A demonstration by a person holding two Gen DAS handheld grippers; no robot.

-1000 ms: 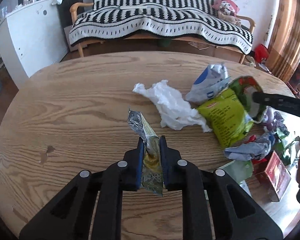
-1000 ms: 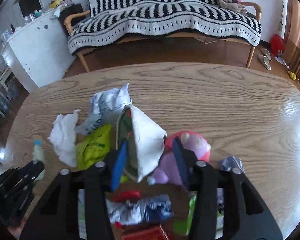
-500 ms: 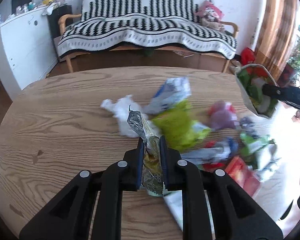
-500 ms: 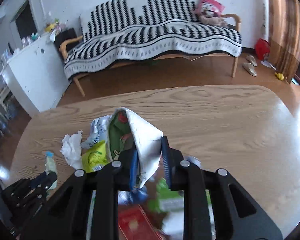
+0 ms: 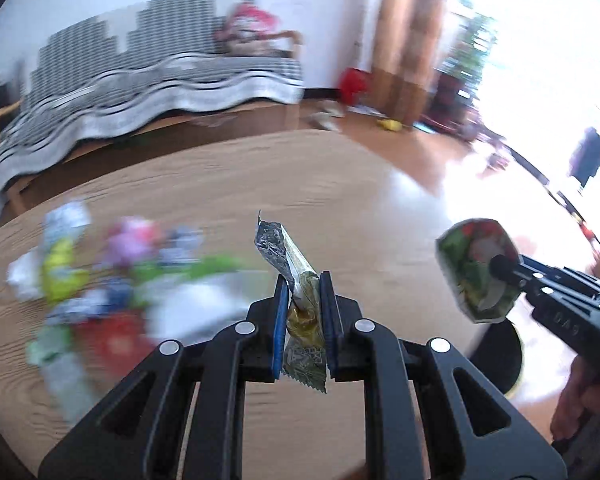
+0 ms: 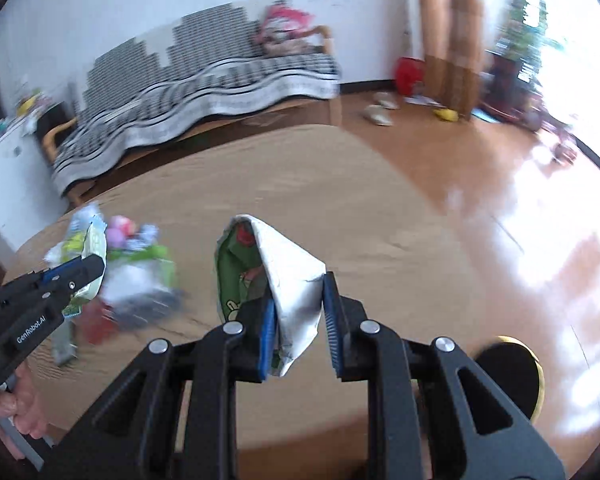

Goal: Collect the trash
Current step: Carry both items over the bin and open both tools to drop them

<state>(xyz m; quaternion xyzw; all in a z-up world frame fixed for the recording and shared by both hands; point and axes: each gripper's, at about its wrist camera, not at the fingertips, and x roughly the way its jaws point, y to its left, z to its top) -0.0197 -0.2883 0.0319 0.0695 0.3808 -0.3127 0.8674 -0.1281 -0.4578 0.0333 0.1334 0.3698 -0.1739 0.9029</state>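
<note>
Both cameras have swung to the right since half a second ago: the trash heap, then ahead of the left gripper, now sits smeared at the left of both views, and the bright floor by the window has come into sight. The wooden table [image 5: 340,208] fills the middle of each view, with the striped sofa [image 5: 148,80] behind it, blurred. The trash pile [image 5: 100,288] lies on the table's left part, too blurred to sort piece by piece. Only the right wrist view shows the white cabinet [image 6: 8,184] at the far left. A dark round thing with a yellow rim [image 6: 508,372] sits low beyond the table edge; what it is cannot be told. The right gripper [image 6: 298,318] is clamped on a green snack bag [image 6: 288,280], white side facing its camera; the left wrist view shows that bag's printed green and red face [image 5: 474,270]. The left gripper [image 5: 303,320] is pinched tight on a slim foil wrapper [image 5: 296,276], which stands up out of the blue pads [image 5: 279,320] and hangs below them, held above the table.
</note>
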